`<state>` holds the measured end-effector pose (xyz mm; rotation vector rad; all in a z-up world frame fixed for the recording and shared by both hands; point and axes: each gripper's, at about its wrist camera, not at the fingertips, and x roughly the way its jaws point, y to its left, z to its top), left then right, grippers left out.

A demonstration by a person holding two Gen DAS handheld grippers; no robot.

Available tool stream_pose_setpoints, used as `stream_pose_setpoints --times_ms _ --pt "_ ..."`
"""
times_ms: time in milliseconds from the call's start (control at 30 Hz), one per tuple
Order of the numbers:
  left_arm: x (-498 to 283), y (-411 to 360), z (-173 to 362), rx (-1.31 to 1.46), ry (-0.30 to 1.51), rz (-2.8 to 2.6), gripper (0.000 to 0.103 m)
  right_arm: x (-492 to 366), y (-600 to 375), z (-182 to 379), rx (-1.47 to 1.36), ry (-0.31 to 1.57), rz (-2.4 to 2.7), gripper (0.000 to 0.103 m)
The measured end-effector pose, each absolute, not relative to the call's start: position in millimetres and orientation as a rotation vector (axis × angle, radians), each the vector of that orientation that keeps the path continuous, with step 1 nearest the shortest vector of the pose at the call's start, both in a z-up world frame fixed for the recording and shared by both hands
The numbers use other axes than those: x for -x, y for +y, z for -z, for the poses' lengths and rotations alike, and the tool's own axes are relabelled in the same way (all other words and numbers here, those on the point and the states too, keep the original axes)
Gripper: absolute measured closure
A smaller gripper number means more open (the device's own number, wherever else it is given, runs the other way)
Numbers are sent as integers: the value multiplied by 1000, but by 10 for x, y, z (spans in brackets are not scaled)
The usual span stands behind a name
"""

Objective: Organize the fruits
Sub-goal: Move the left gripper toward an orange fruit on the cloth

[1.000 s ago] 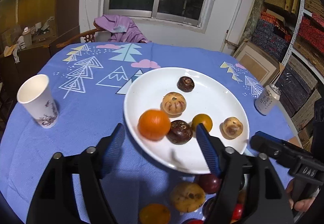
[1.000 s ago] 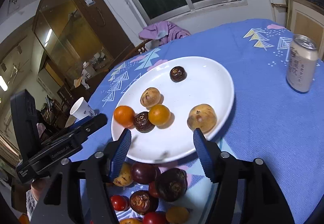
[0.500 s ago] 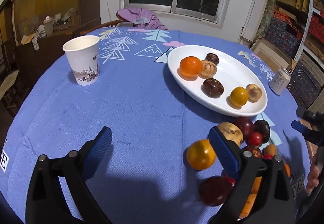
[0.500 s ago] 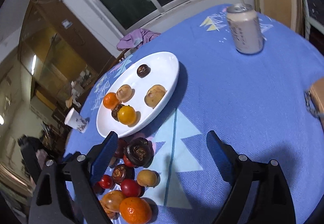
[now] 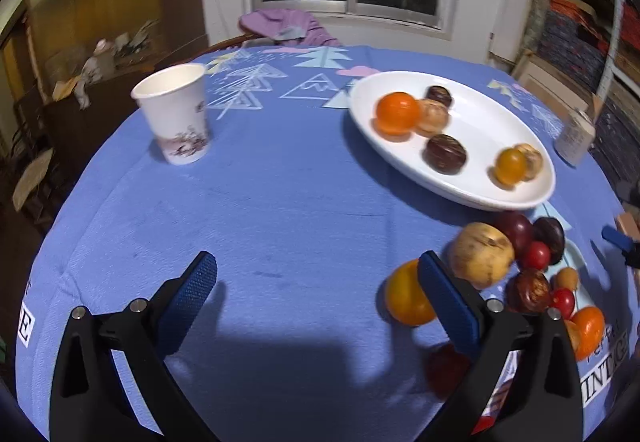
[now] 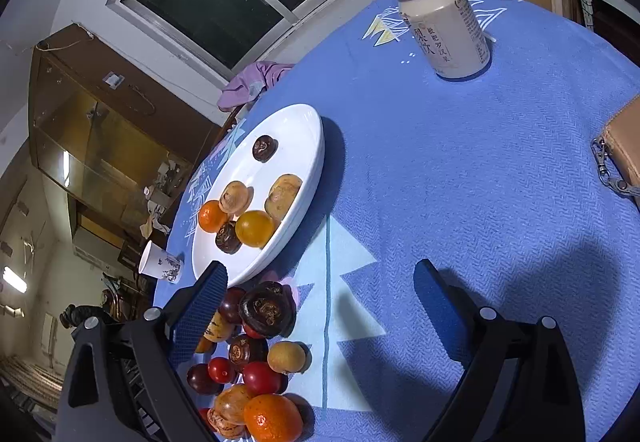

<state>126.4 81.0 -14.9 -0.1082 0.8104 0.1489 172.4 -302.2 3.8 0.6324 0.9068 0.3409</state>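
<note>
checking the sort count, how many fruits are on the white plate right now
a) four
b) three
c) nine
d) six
d) the white plate holds six: a big orange, a tan fruit, a dark one at the far side, a dark one in the middle, a yellow-orange one and a tan one beside it; the right wrist view shows six too.

Left gripper (image 5: 316,296) and right gripper (image 6: 320,298) look alike: black angular plastic arms, silver screw heads along the lower frame, blue textured pads (image 5: 188,298) inside each finger
</note>
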Motion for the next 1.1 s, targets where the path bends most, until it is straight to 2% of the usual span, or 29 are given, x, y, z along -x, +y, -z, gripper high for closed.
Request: stream_pose_setpoints --times_ms 167,533,833,1000,1067,1100 --pt "-1130 972 61 229 789 -64 4 -1721 -3035 -40 -641 903 -344 8" --pt "-1212 521 291 20 865 -21 4 -1734 -3036 -15 -650 918 -341 8" --pt "-1185 1074 220 224 860 -68 4 -1728 -3052 -19 -663 914 -350 8" --pt "-1203 999 268 245 884 0 4 -1735 -3040 -10 -660 921 -351 8" --pt "-1214 943 280 235 889 17 11 -1737 -3040 -10 -659 922 -351 8" --pt "-1220 926 299 233 897 22 24 -1737 -3041 -10 -659 922 -352 8"
